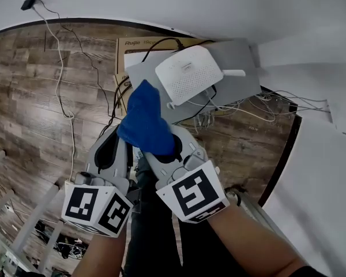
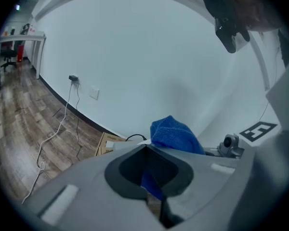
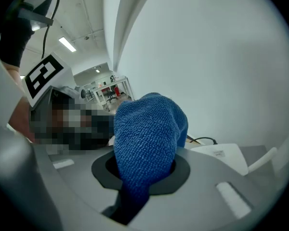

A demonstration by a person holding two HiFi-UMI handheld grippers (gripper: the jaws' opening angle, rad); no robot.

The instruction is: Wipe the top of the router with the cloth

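Note:
The white router [image 1: 187,74] with a perforated top lies on a grey shelf [image 1: 239,68] by the wall, cables trailing from it. My right gripper [image 1: 161,149] is shut on the blue cloth [image 1: 145,120], which bulges up out of its jaws just short of the router's near left corner. In the right gripper view the cloth [image 3: 147,134] fills the hollow of that gripper [image 3: 142,170], and the router [image 3: 226,158] shows behind it. My left gripper [image 1: 112,146] is held close beside the right one. Its jaws [image 2: 149,172] are together, and the cloth [image 2: 176,134] shows just beyond them.
A cardboard box [image 1: 132,48] lies under the shelf's left end. Black and white cables [image 1: 60,91] run across the wood floor to a wall plug [image 1: 27,3]. More cables [image 1: 248,108] hang under the shelf. The white wall is right behind the router.

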